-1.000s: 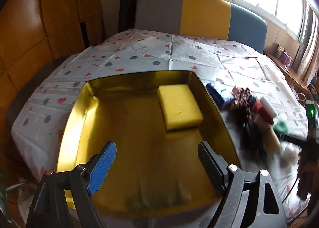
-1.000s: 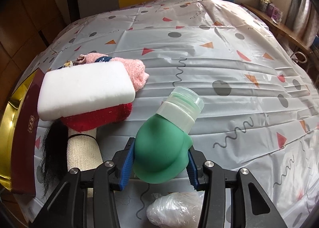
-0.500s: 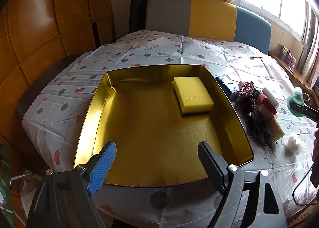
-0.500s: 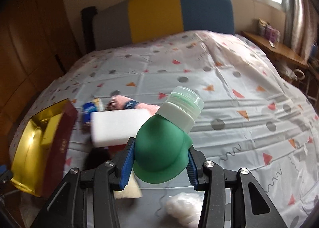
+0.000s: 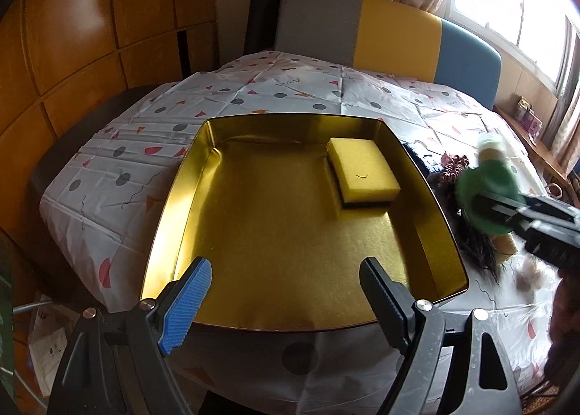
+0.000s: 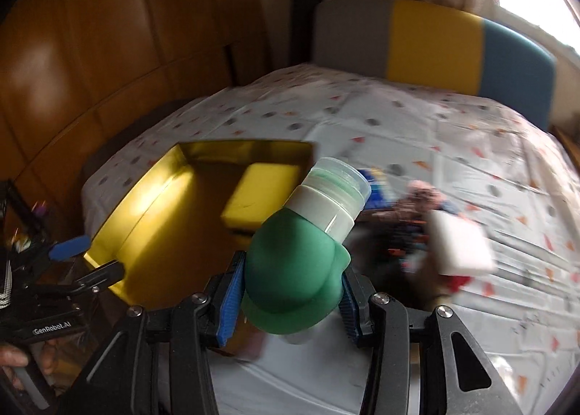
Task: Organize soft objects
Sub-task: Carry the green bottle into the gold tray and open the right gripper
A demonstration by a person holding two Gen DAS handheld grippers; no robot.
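My right gripper (image 6: 290,297) is shut on a soft green squeeze bottle (image 6: 295,270) with a white collar and clear cap, held in the air near the right edge of the gold tray (image 6: 145,212). The bottle also shows in the left wrist view (image 5: 484,194), right of the tray (image 5: 188,161). A yellow sponge (image 5: 362,170) lies in the tray's far right corner. My left gripper (image 5: 282,291) is open and empty above the tray's near edge. A white sponge (image 6: 462,246) rests on a blurred pile of soft items (image 5: 453,172) right of the tray.
The table (image 5: 253,96) wears a white cloth with dots and triangles. A grey, yellow and blue chair back (image 5: 395,34) stands behind it. A wooden wall is on the left. A white fluffy ball (image 5: 531,272) lies near the right front edge.
My right gripper has swung left with the green bottle, from over the pile to beside the tray. My left gripper has pulled back and risen, showing the whole tray.
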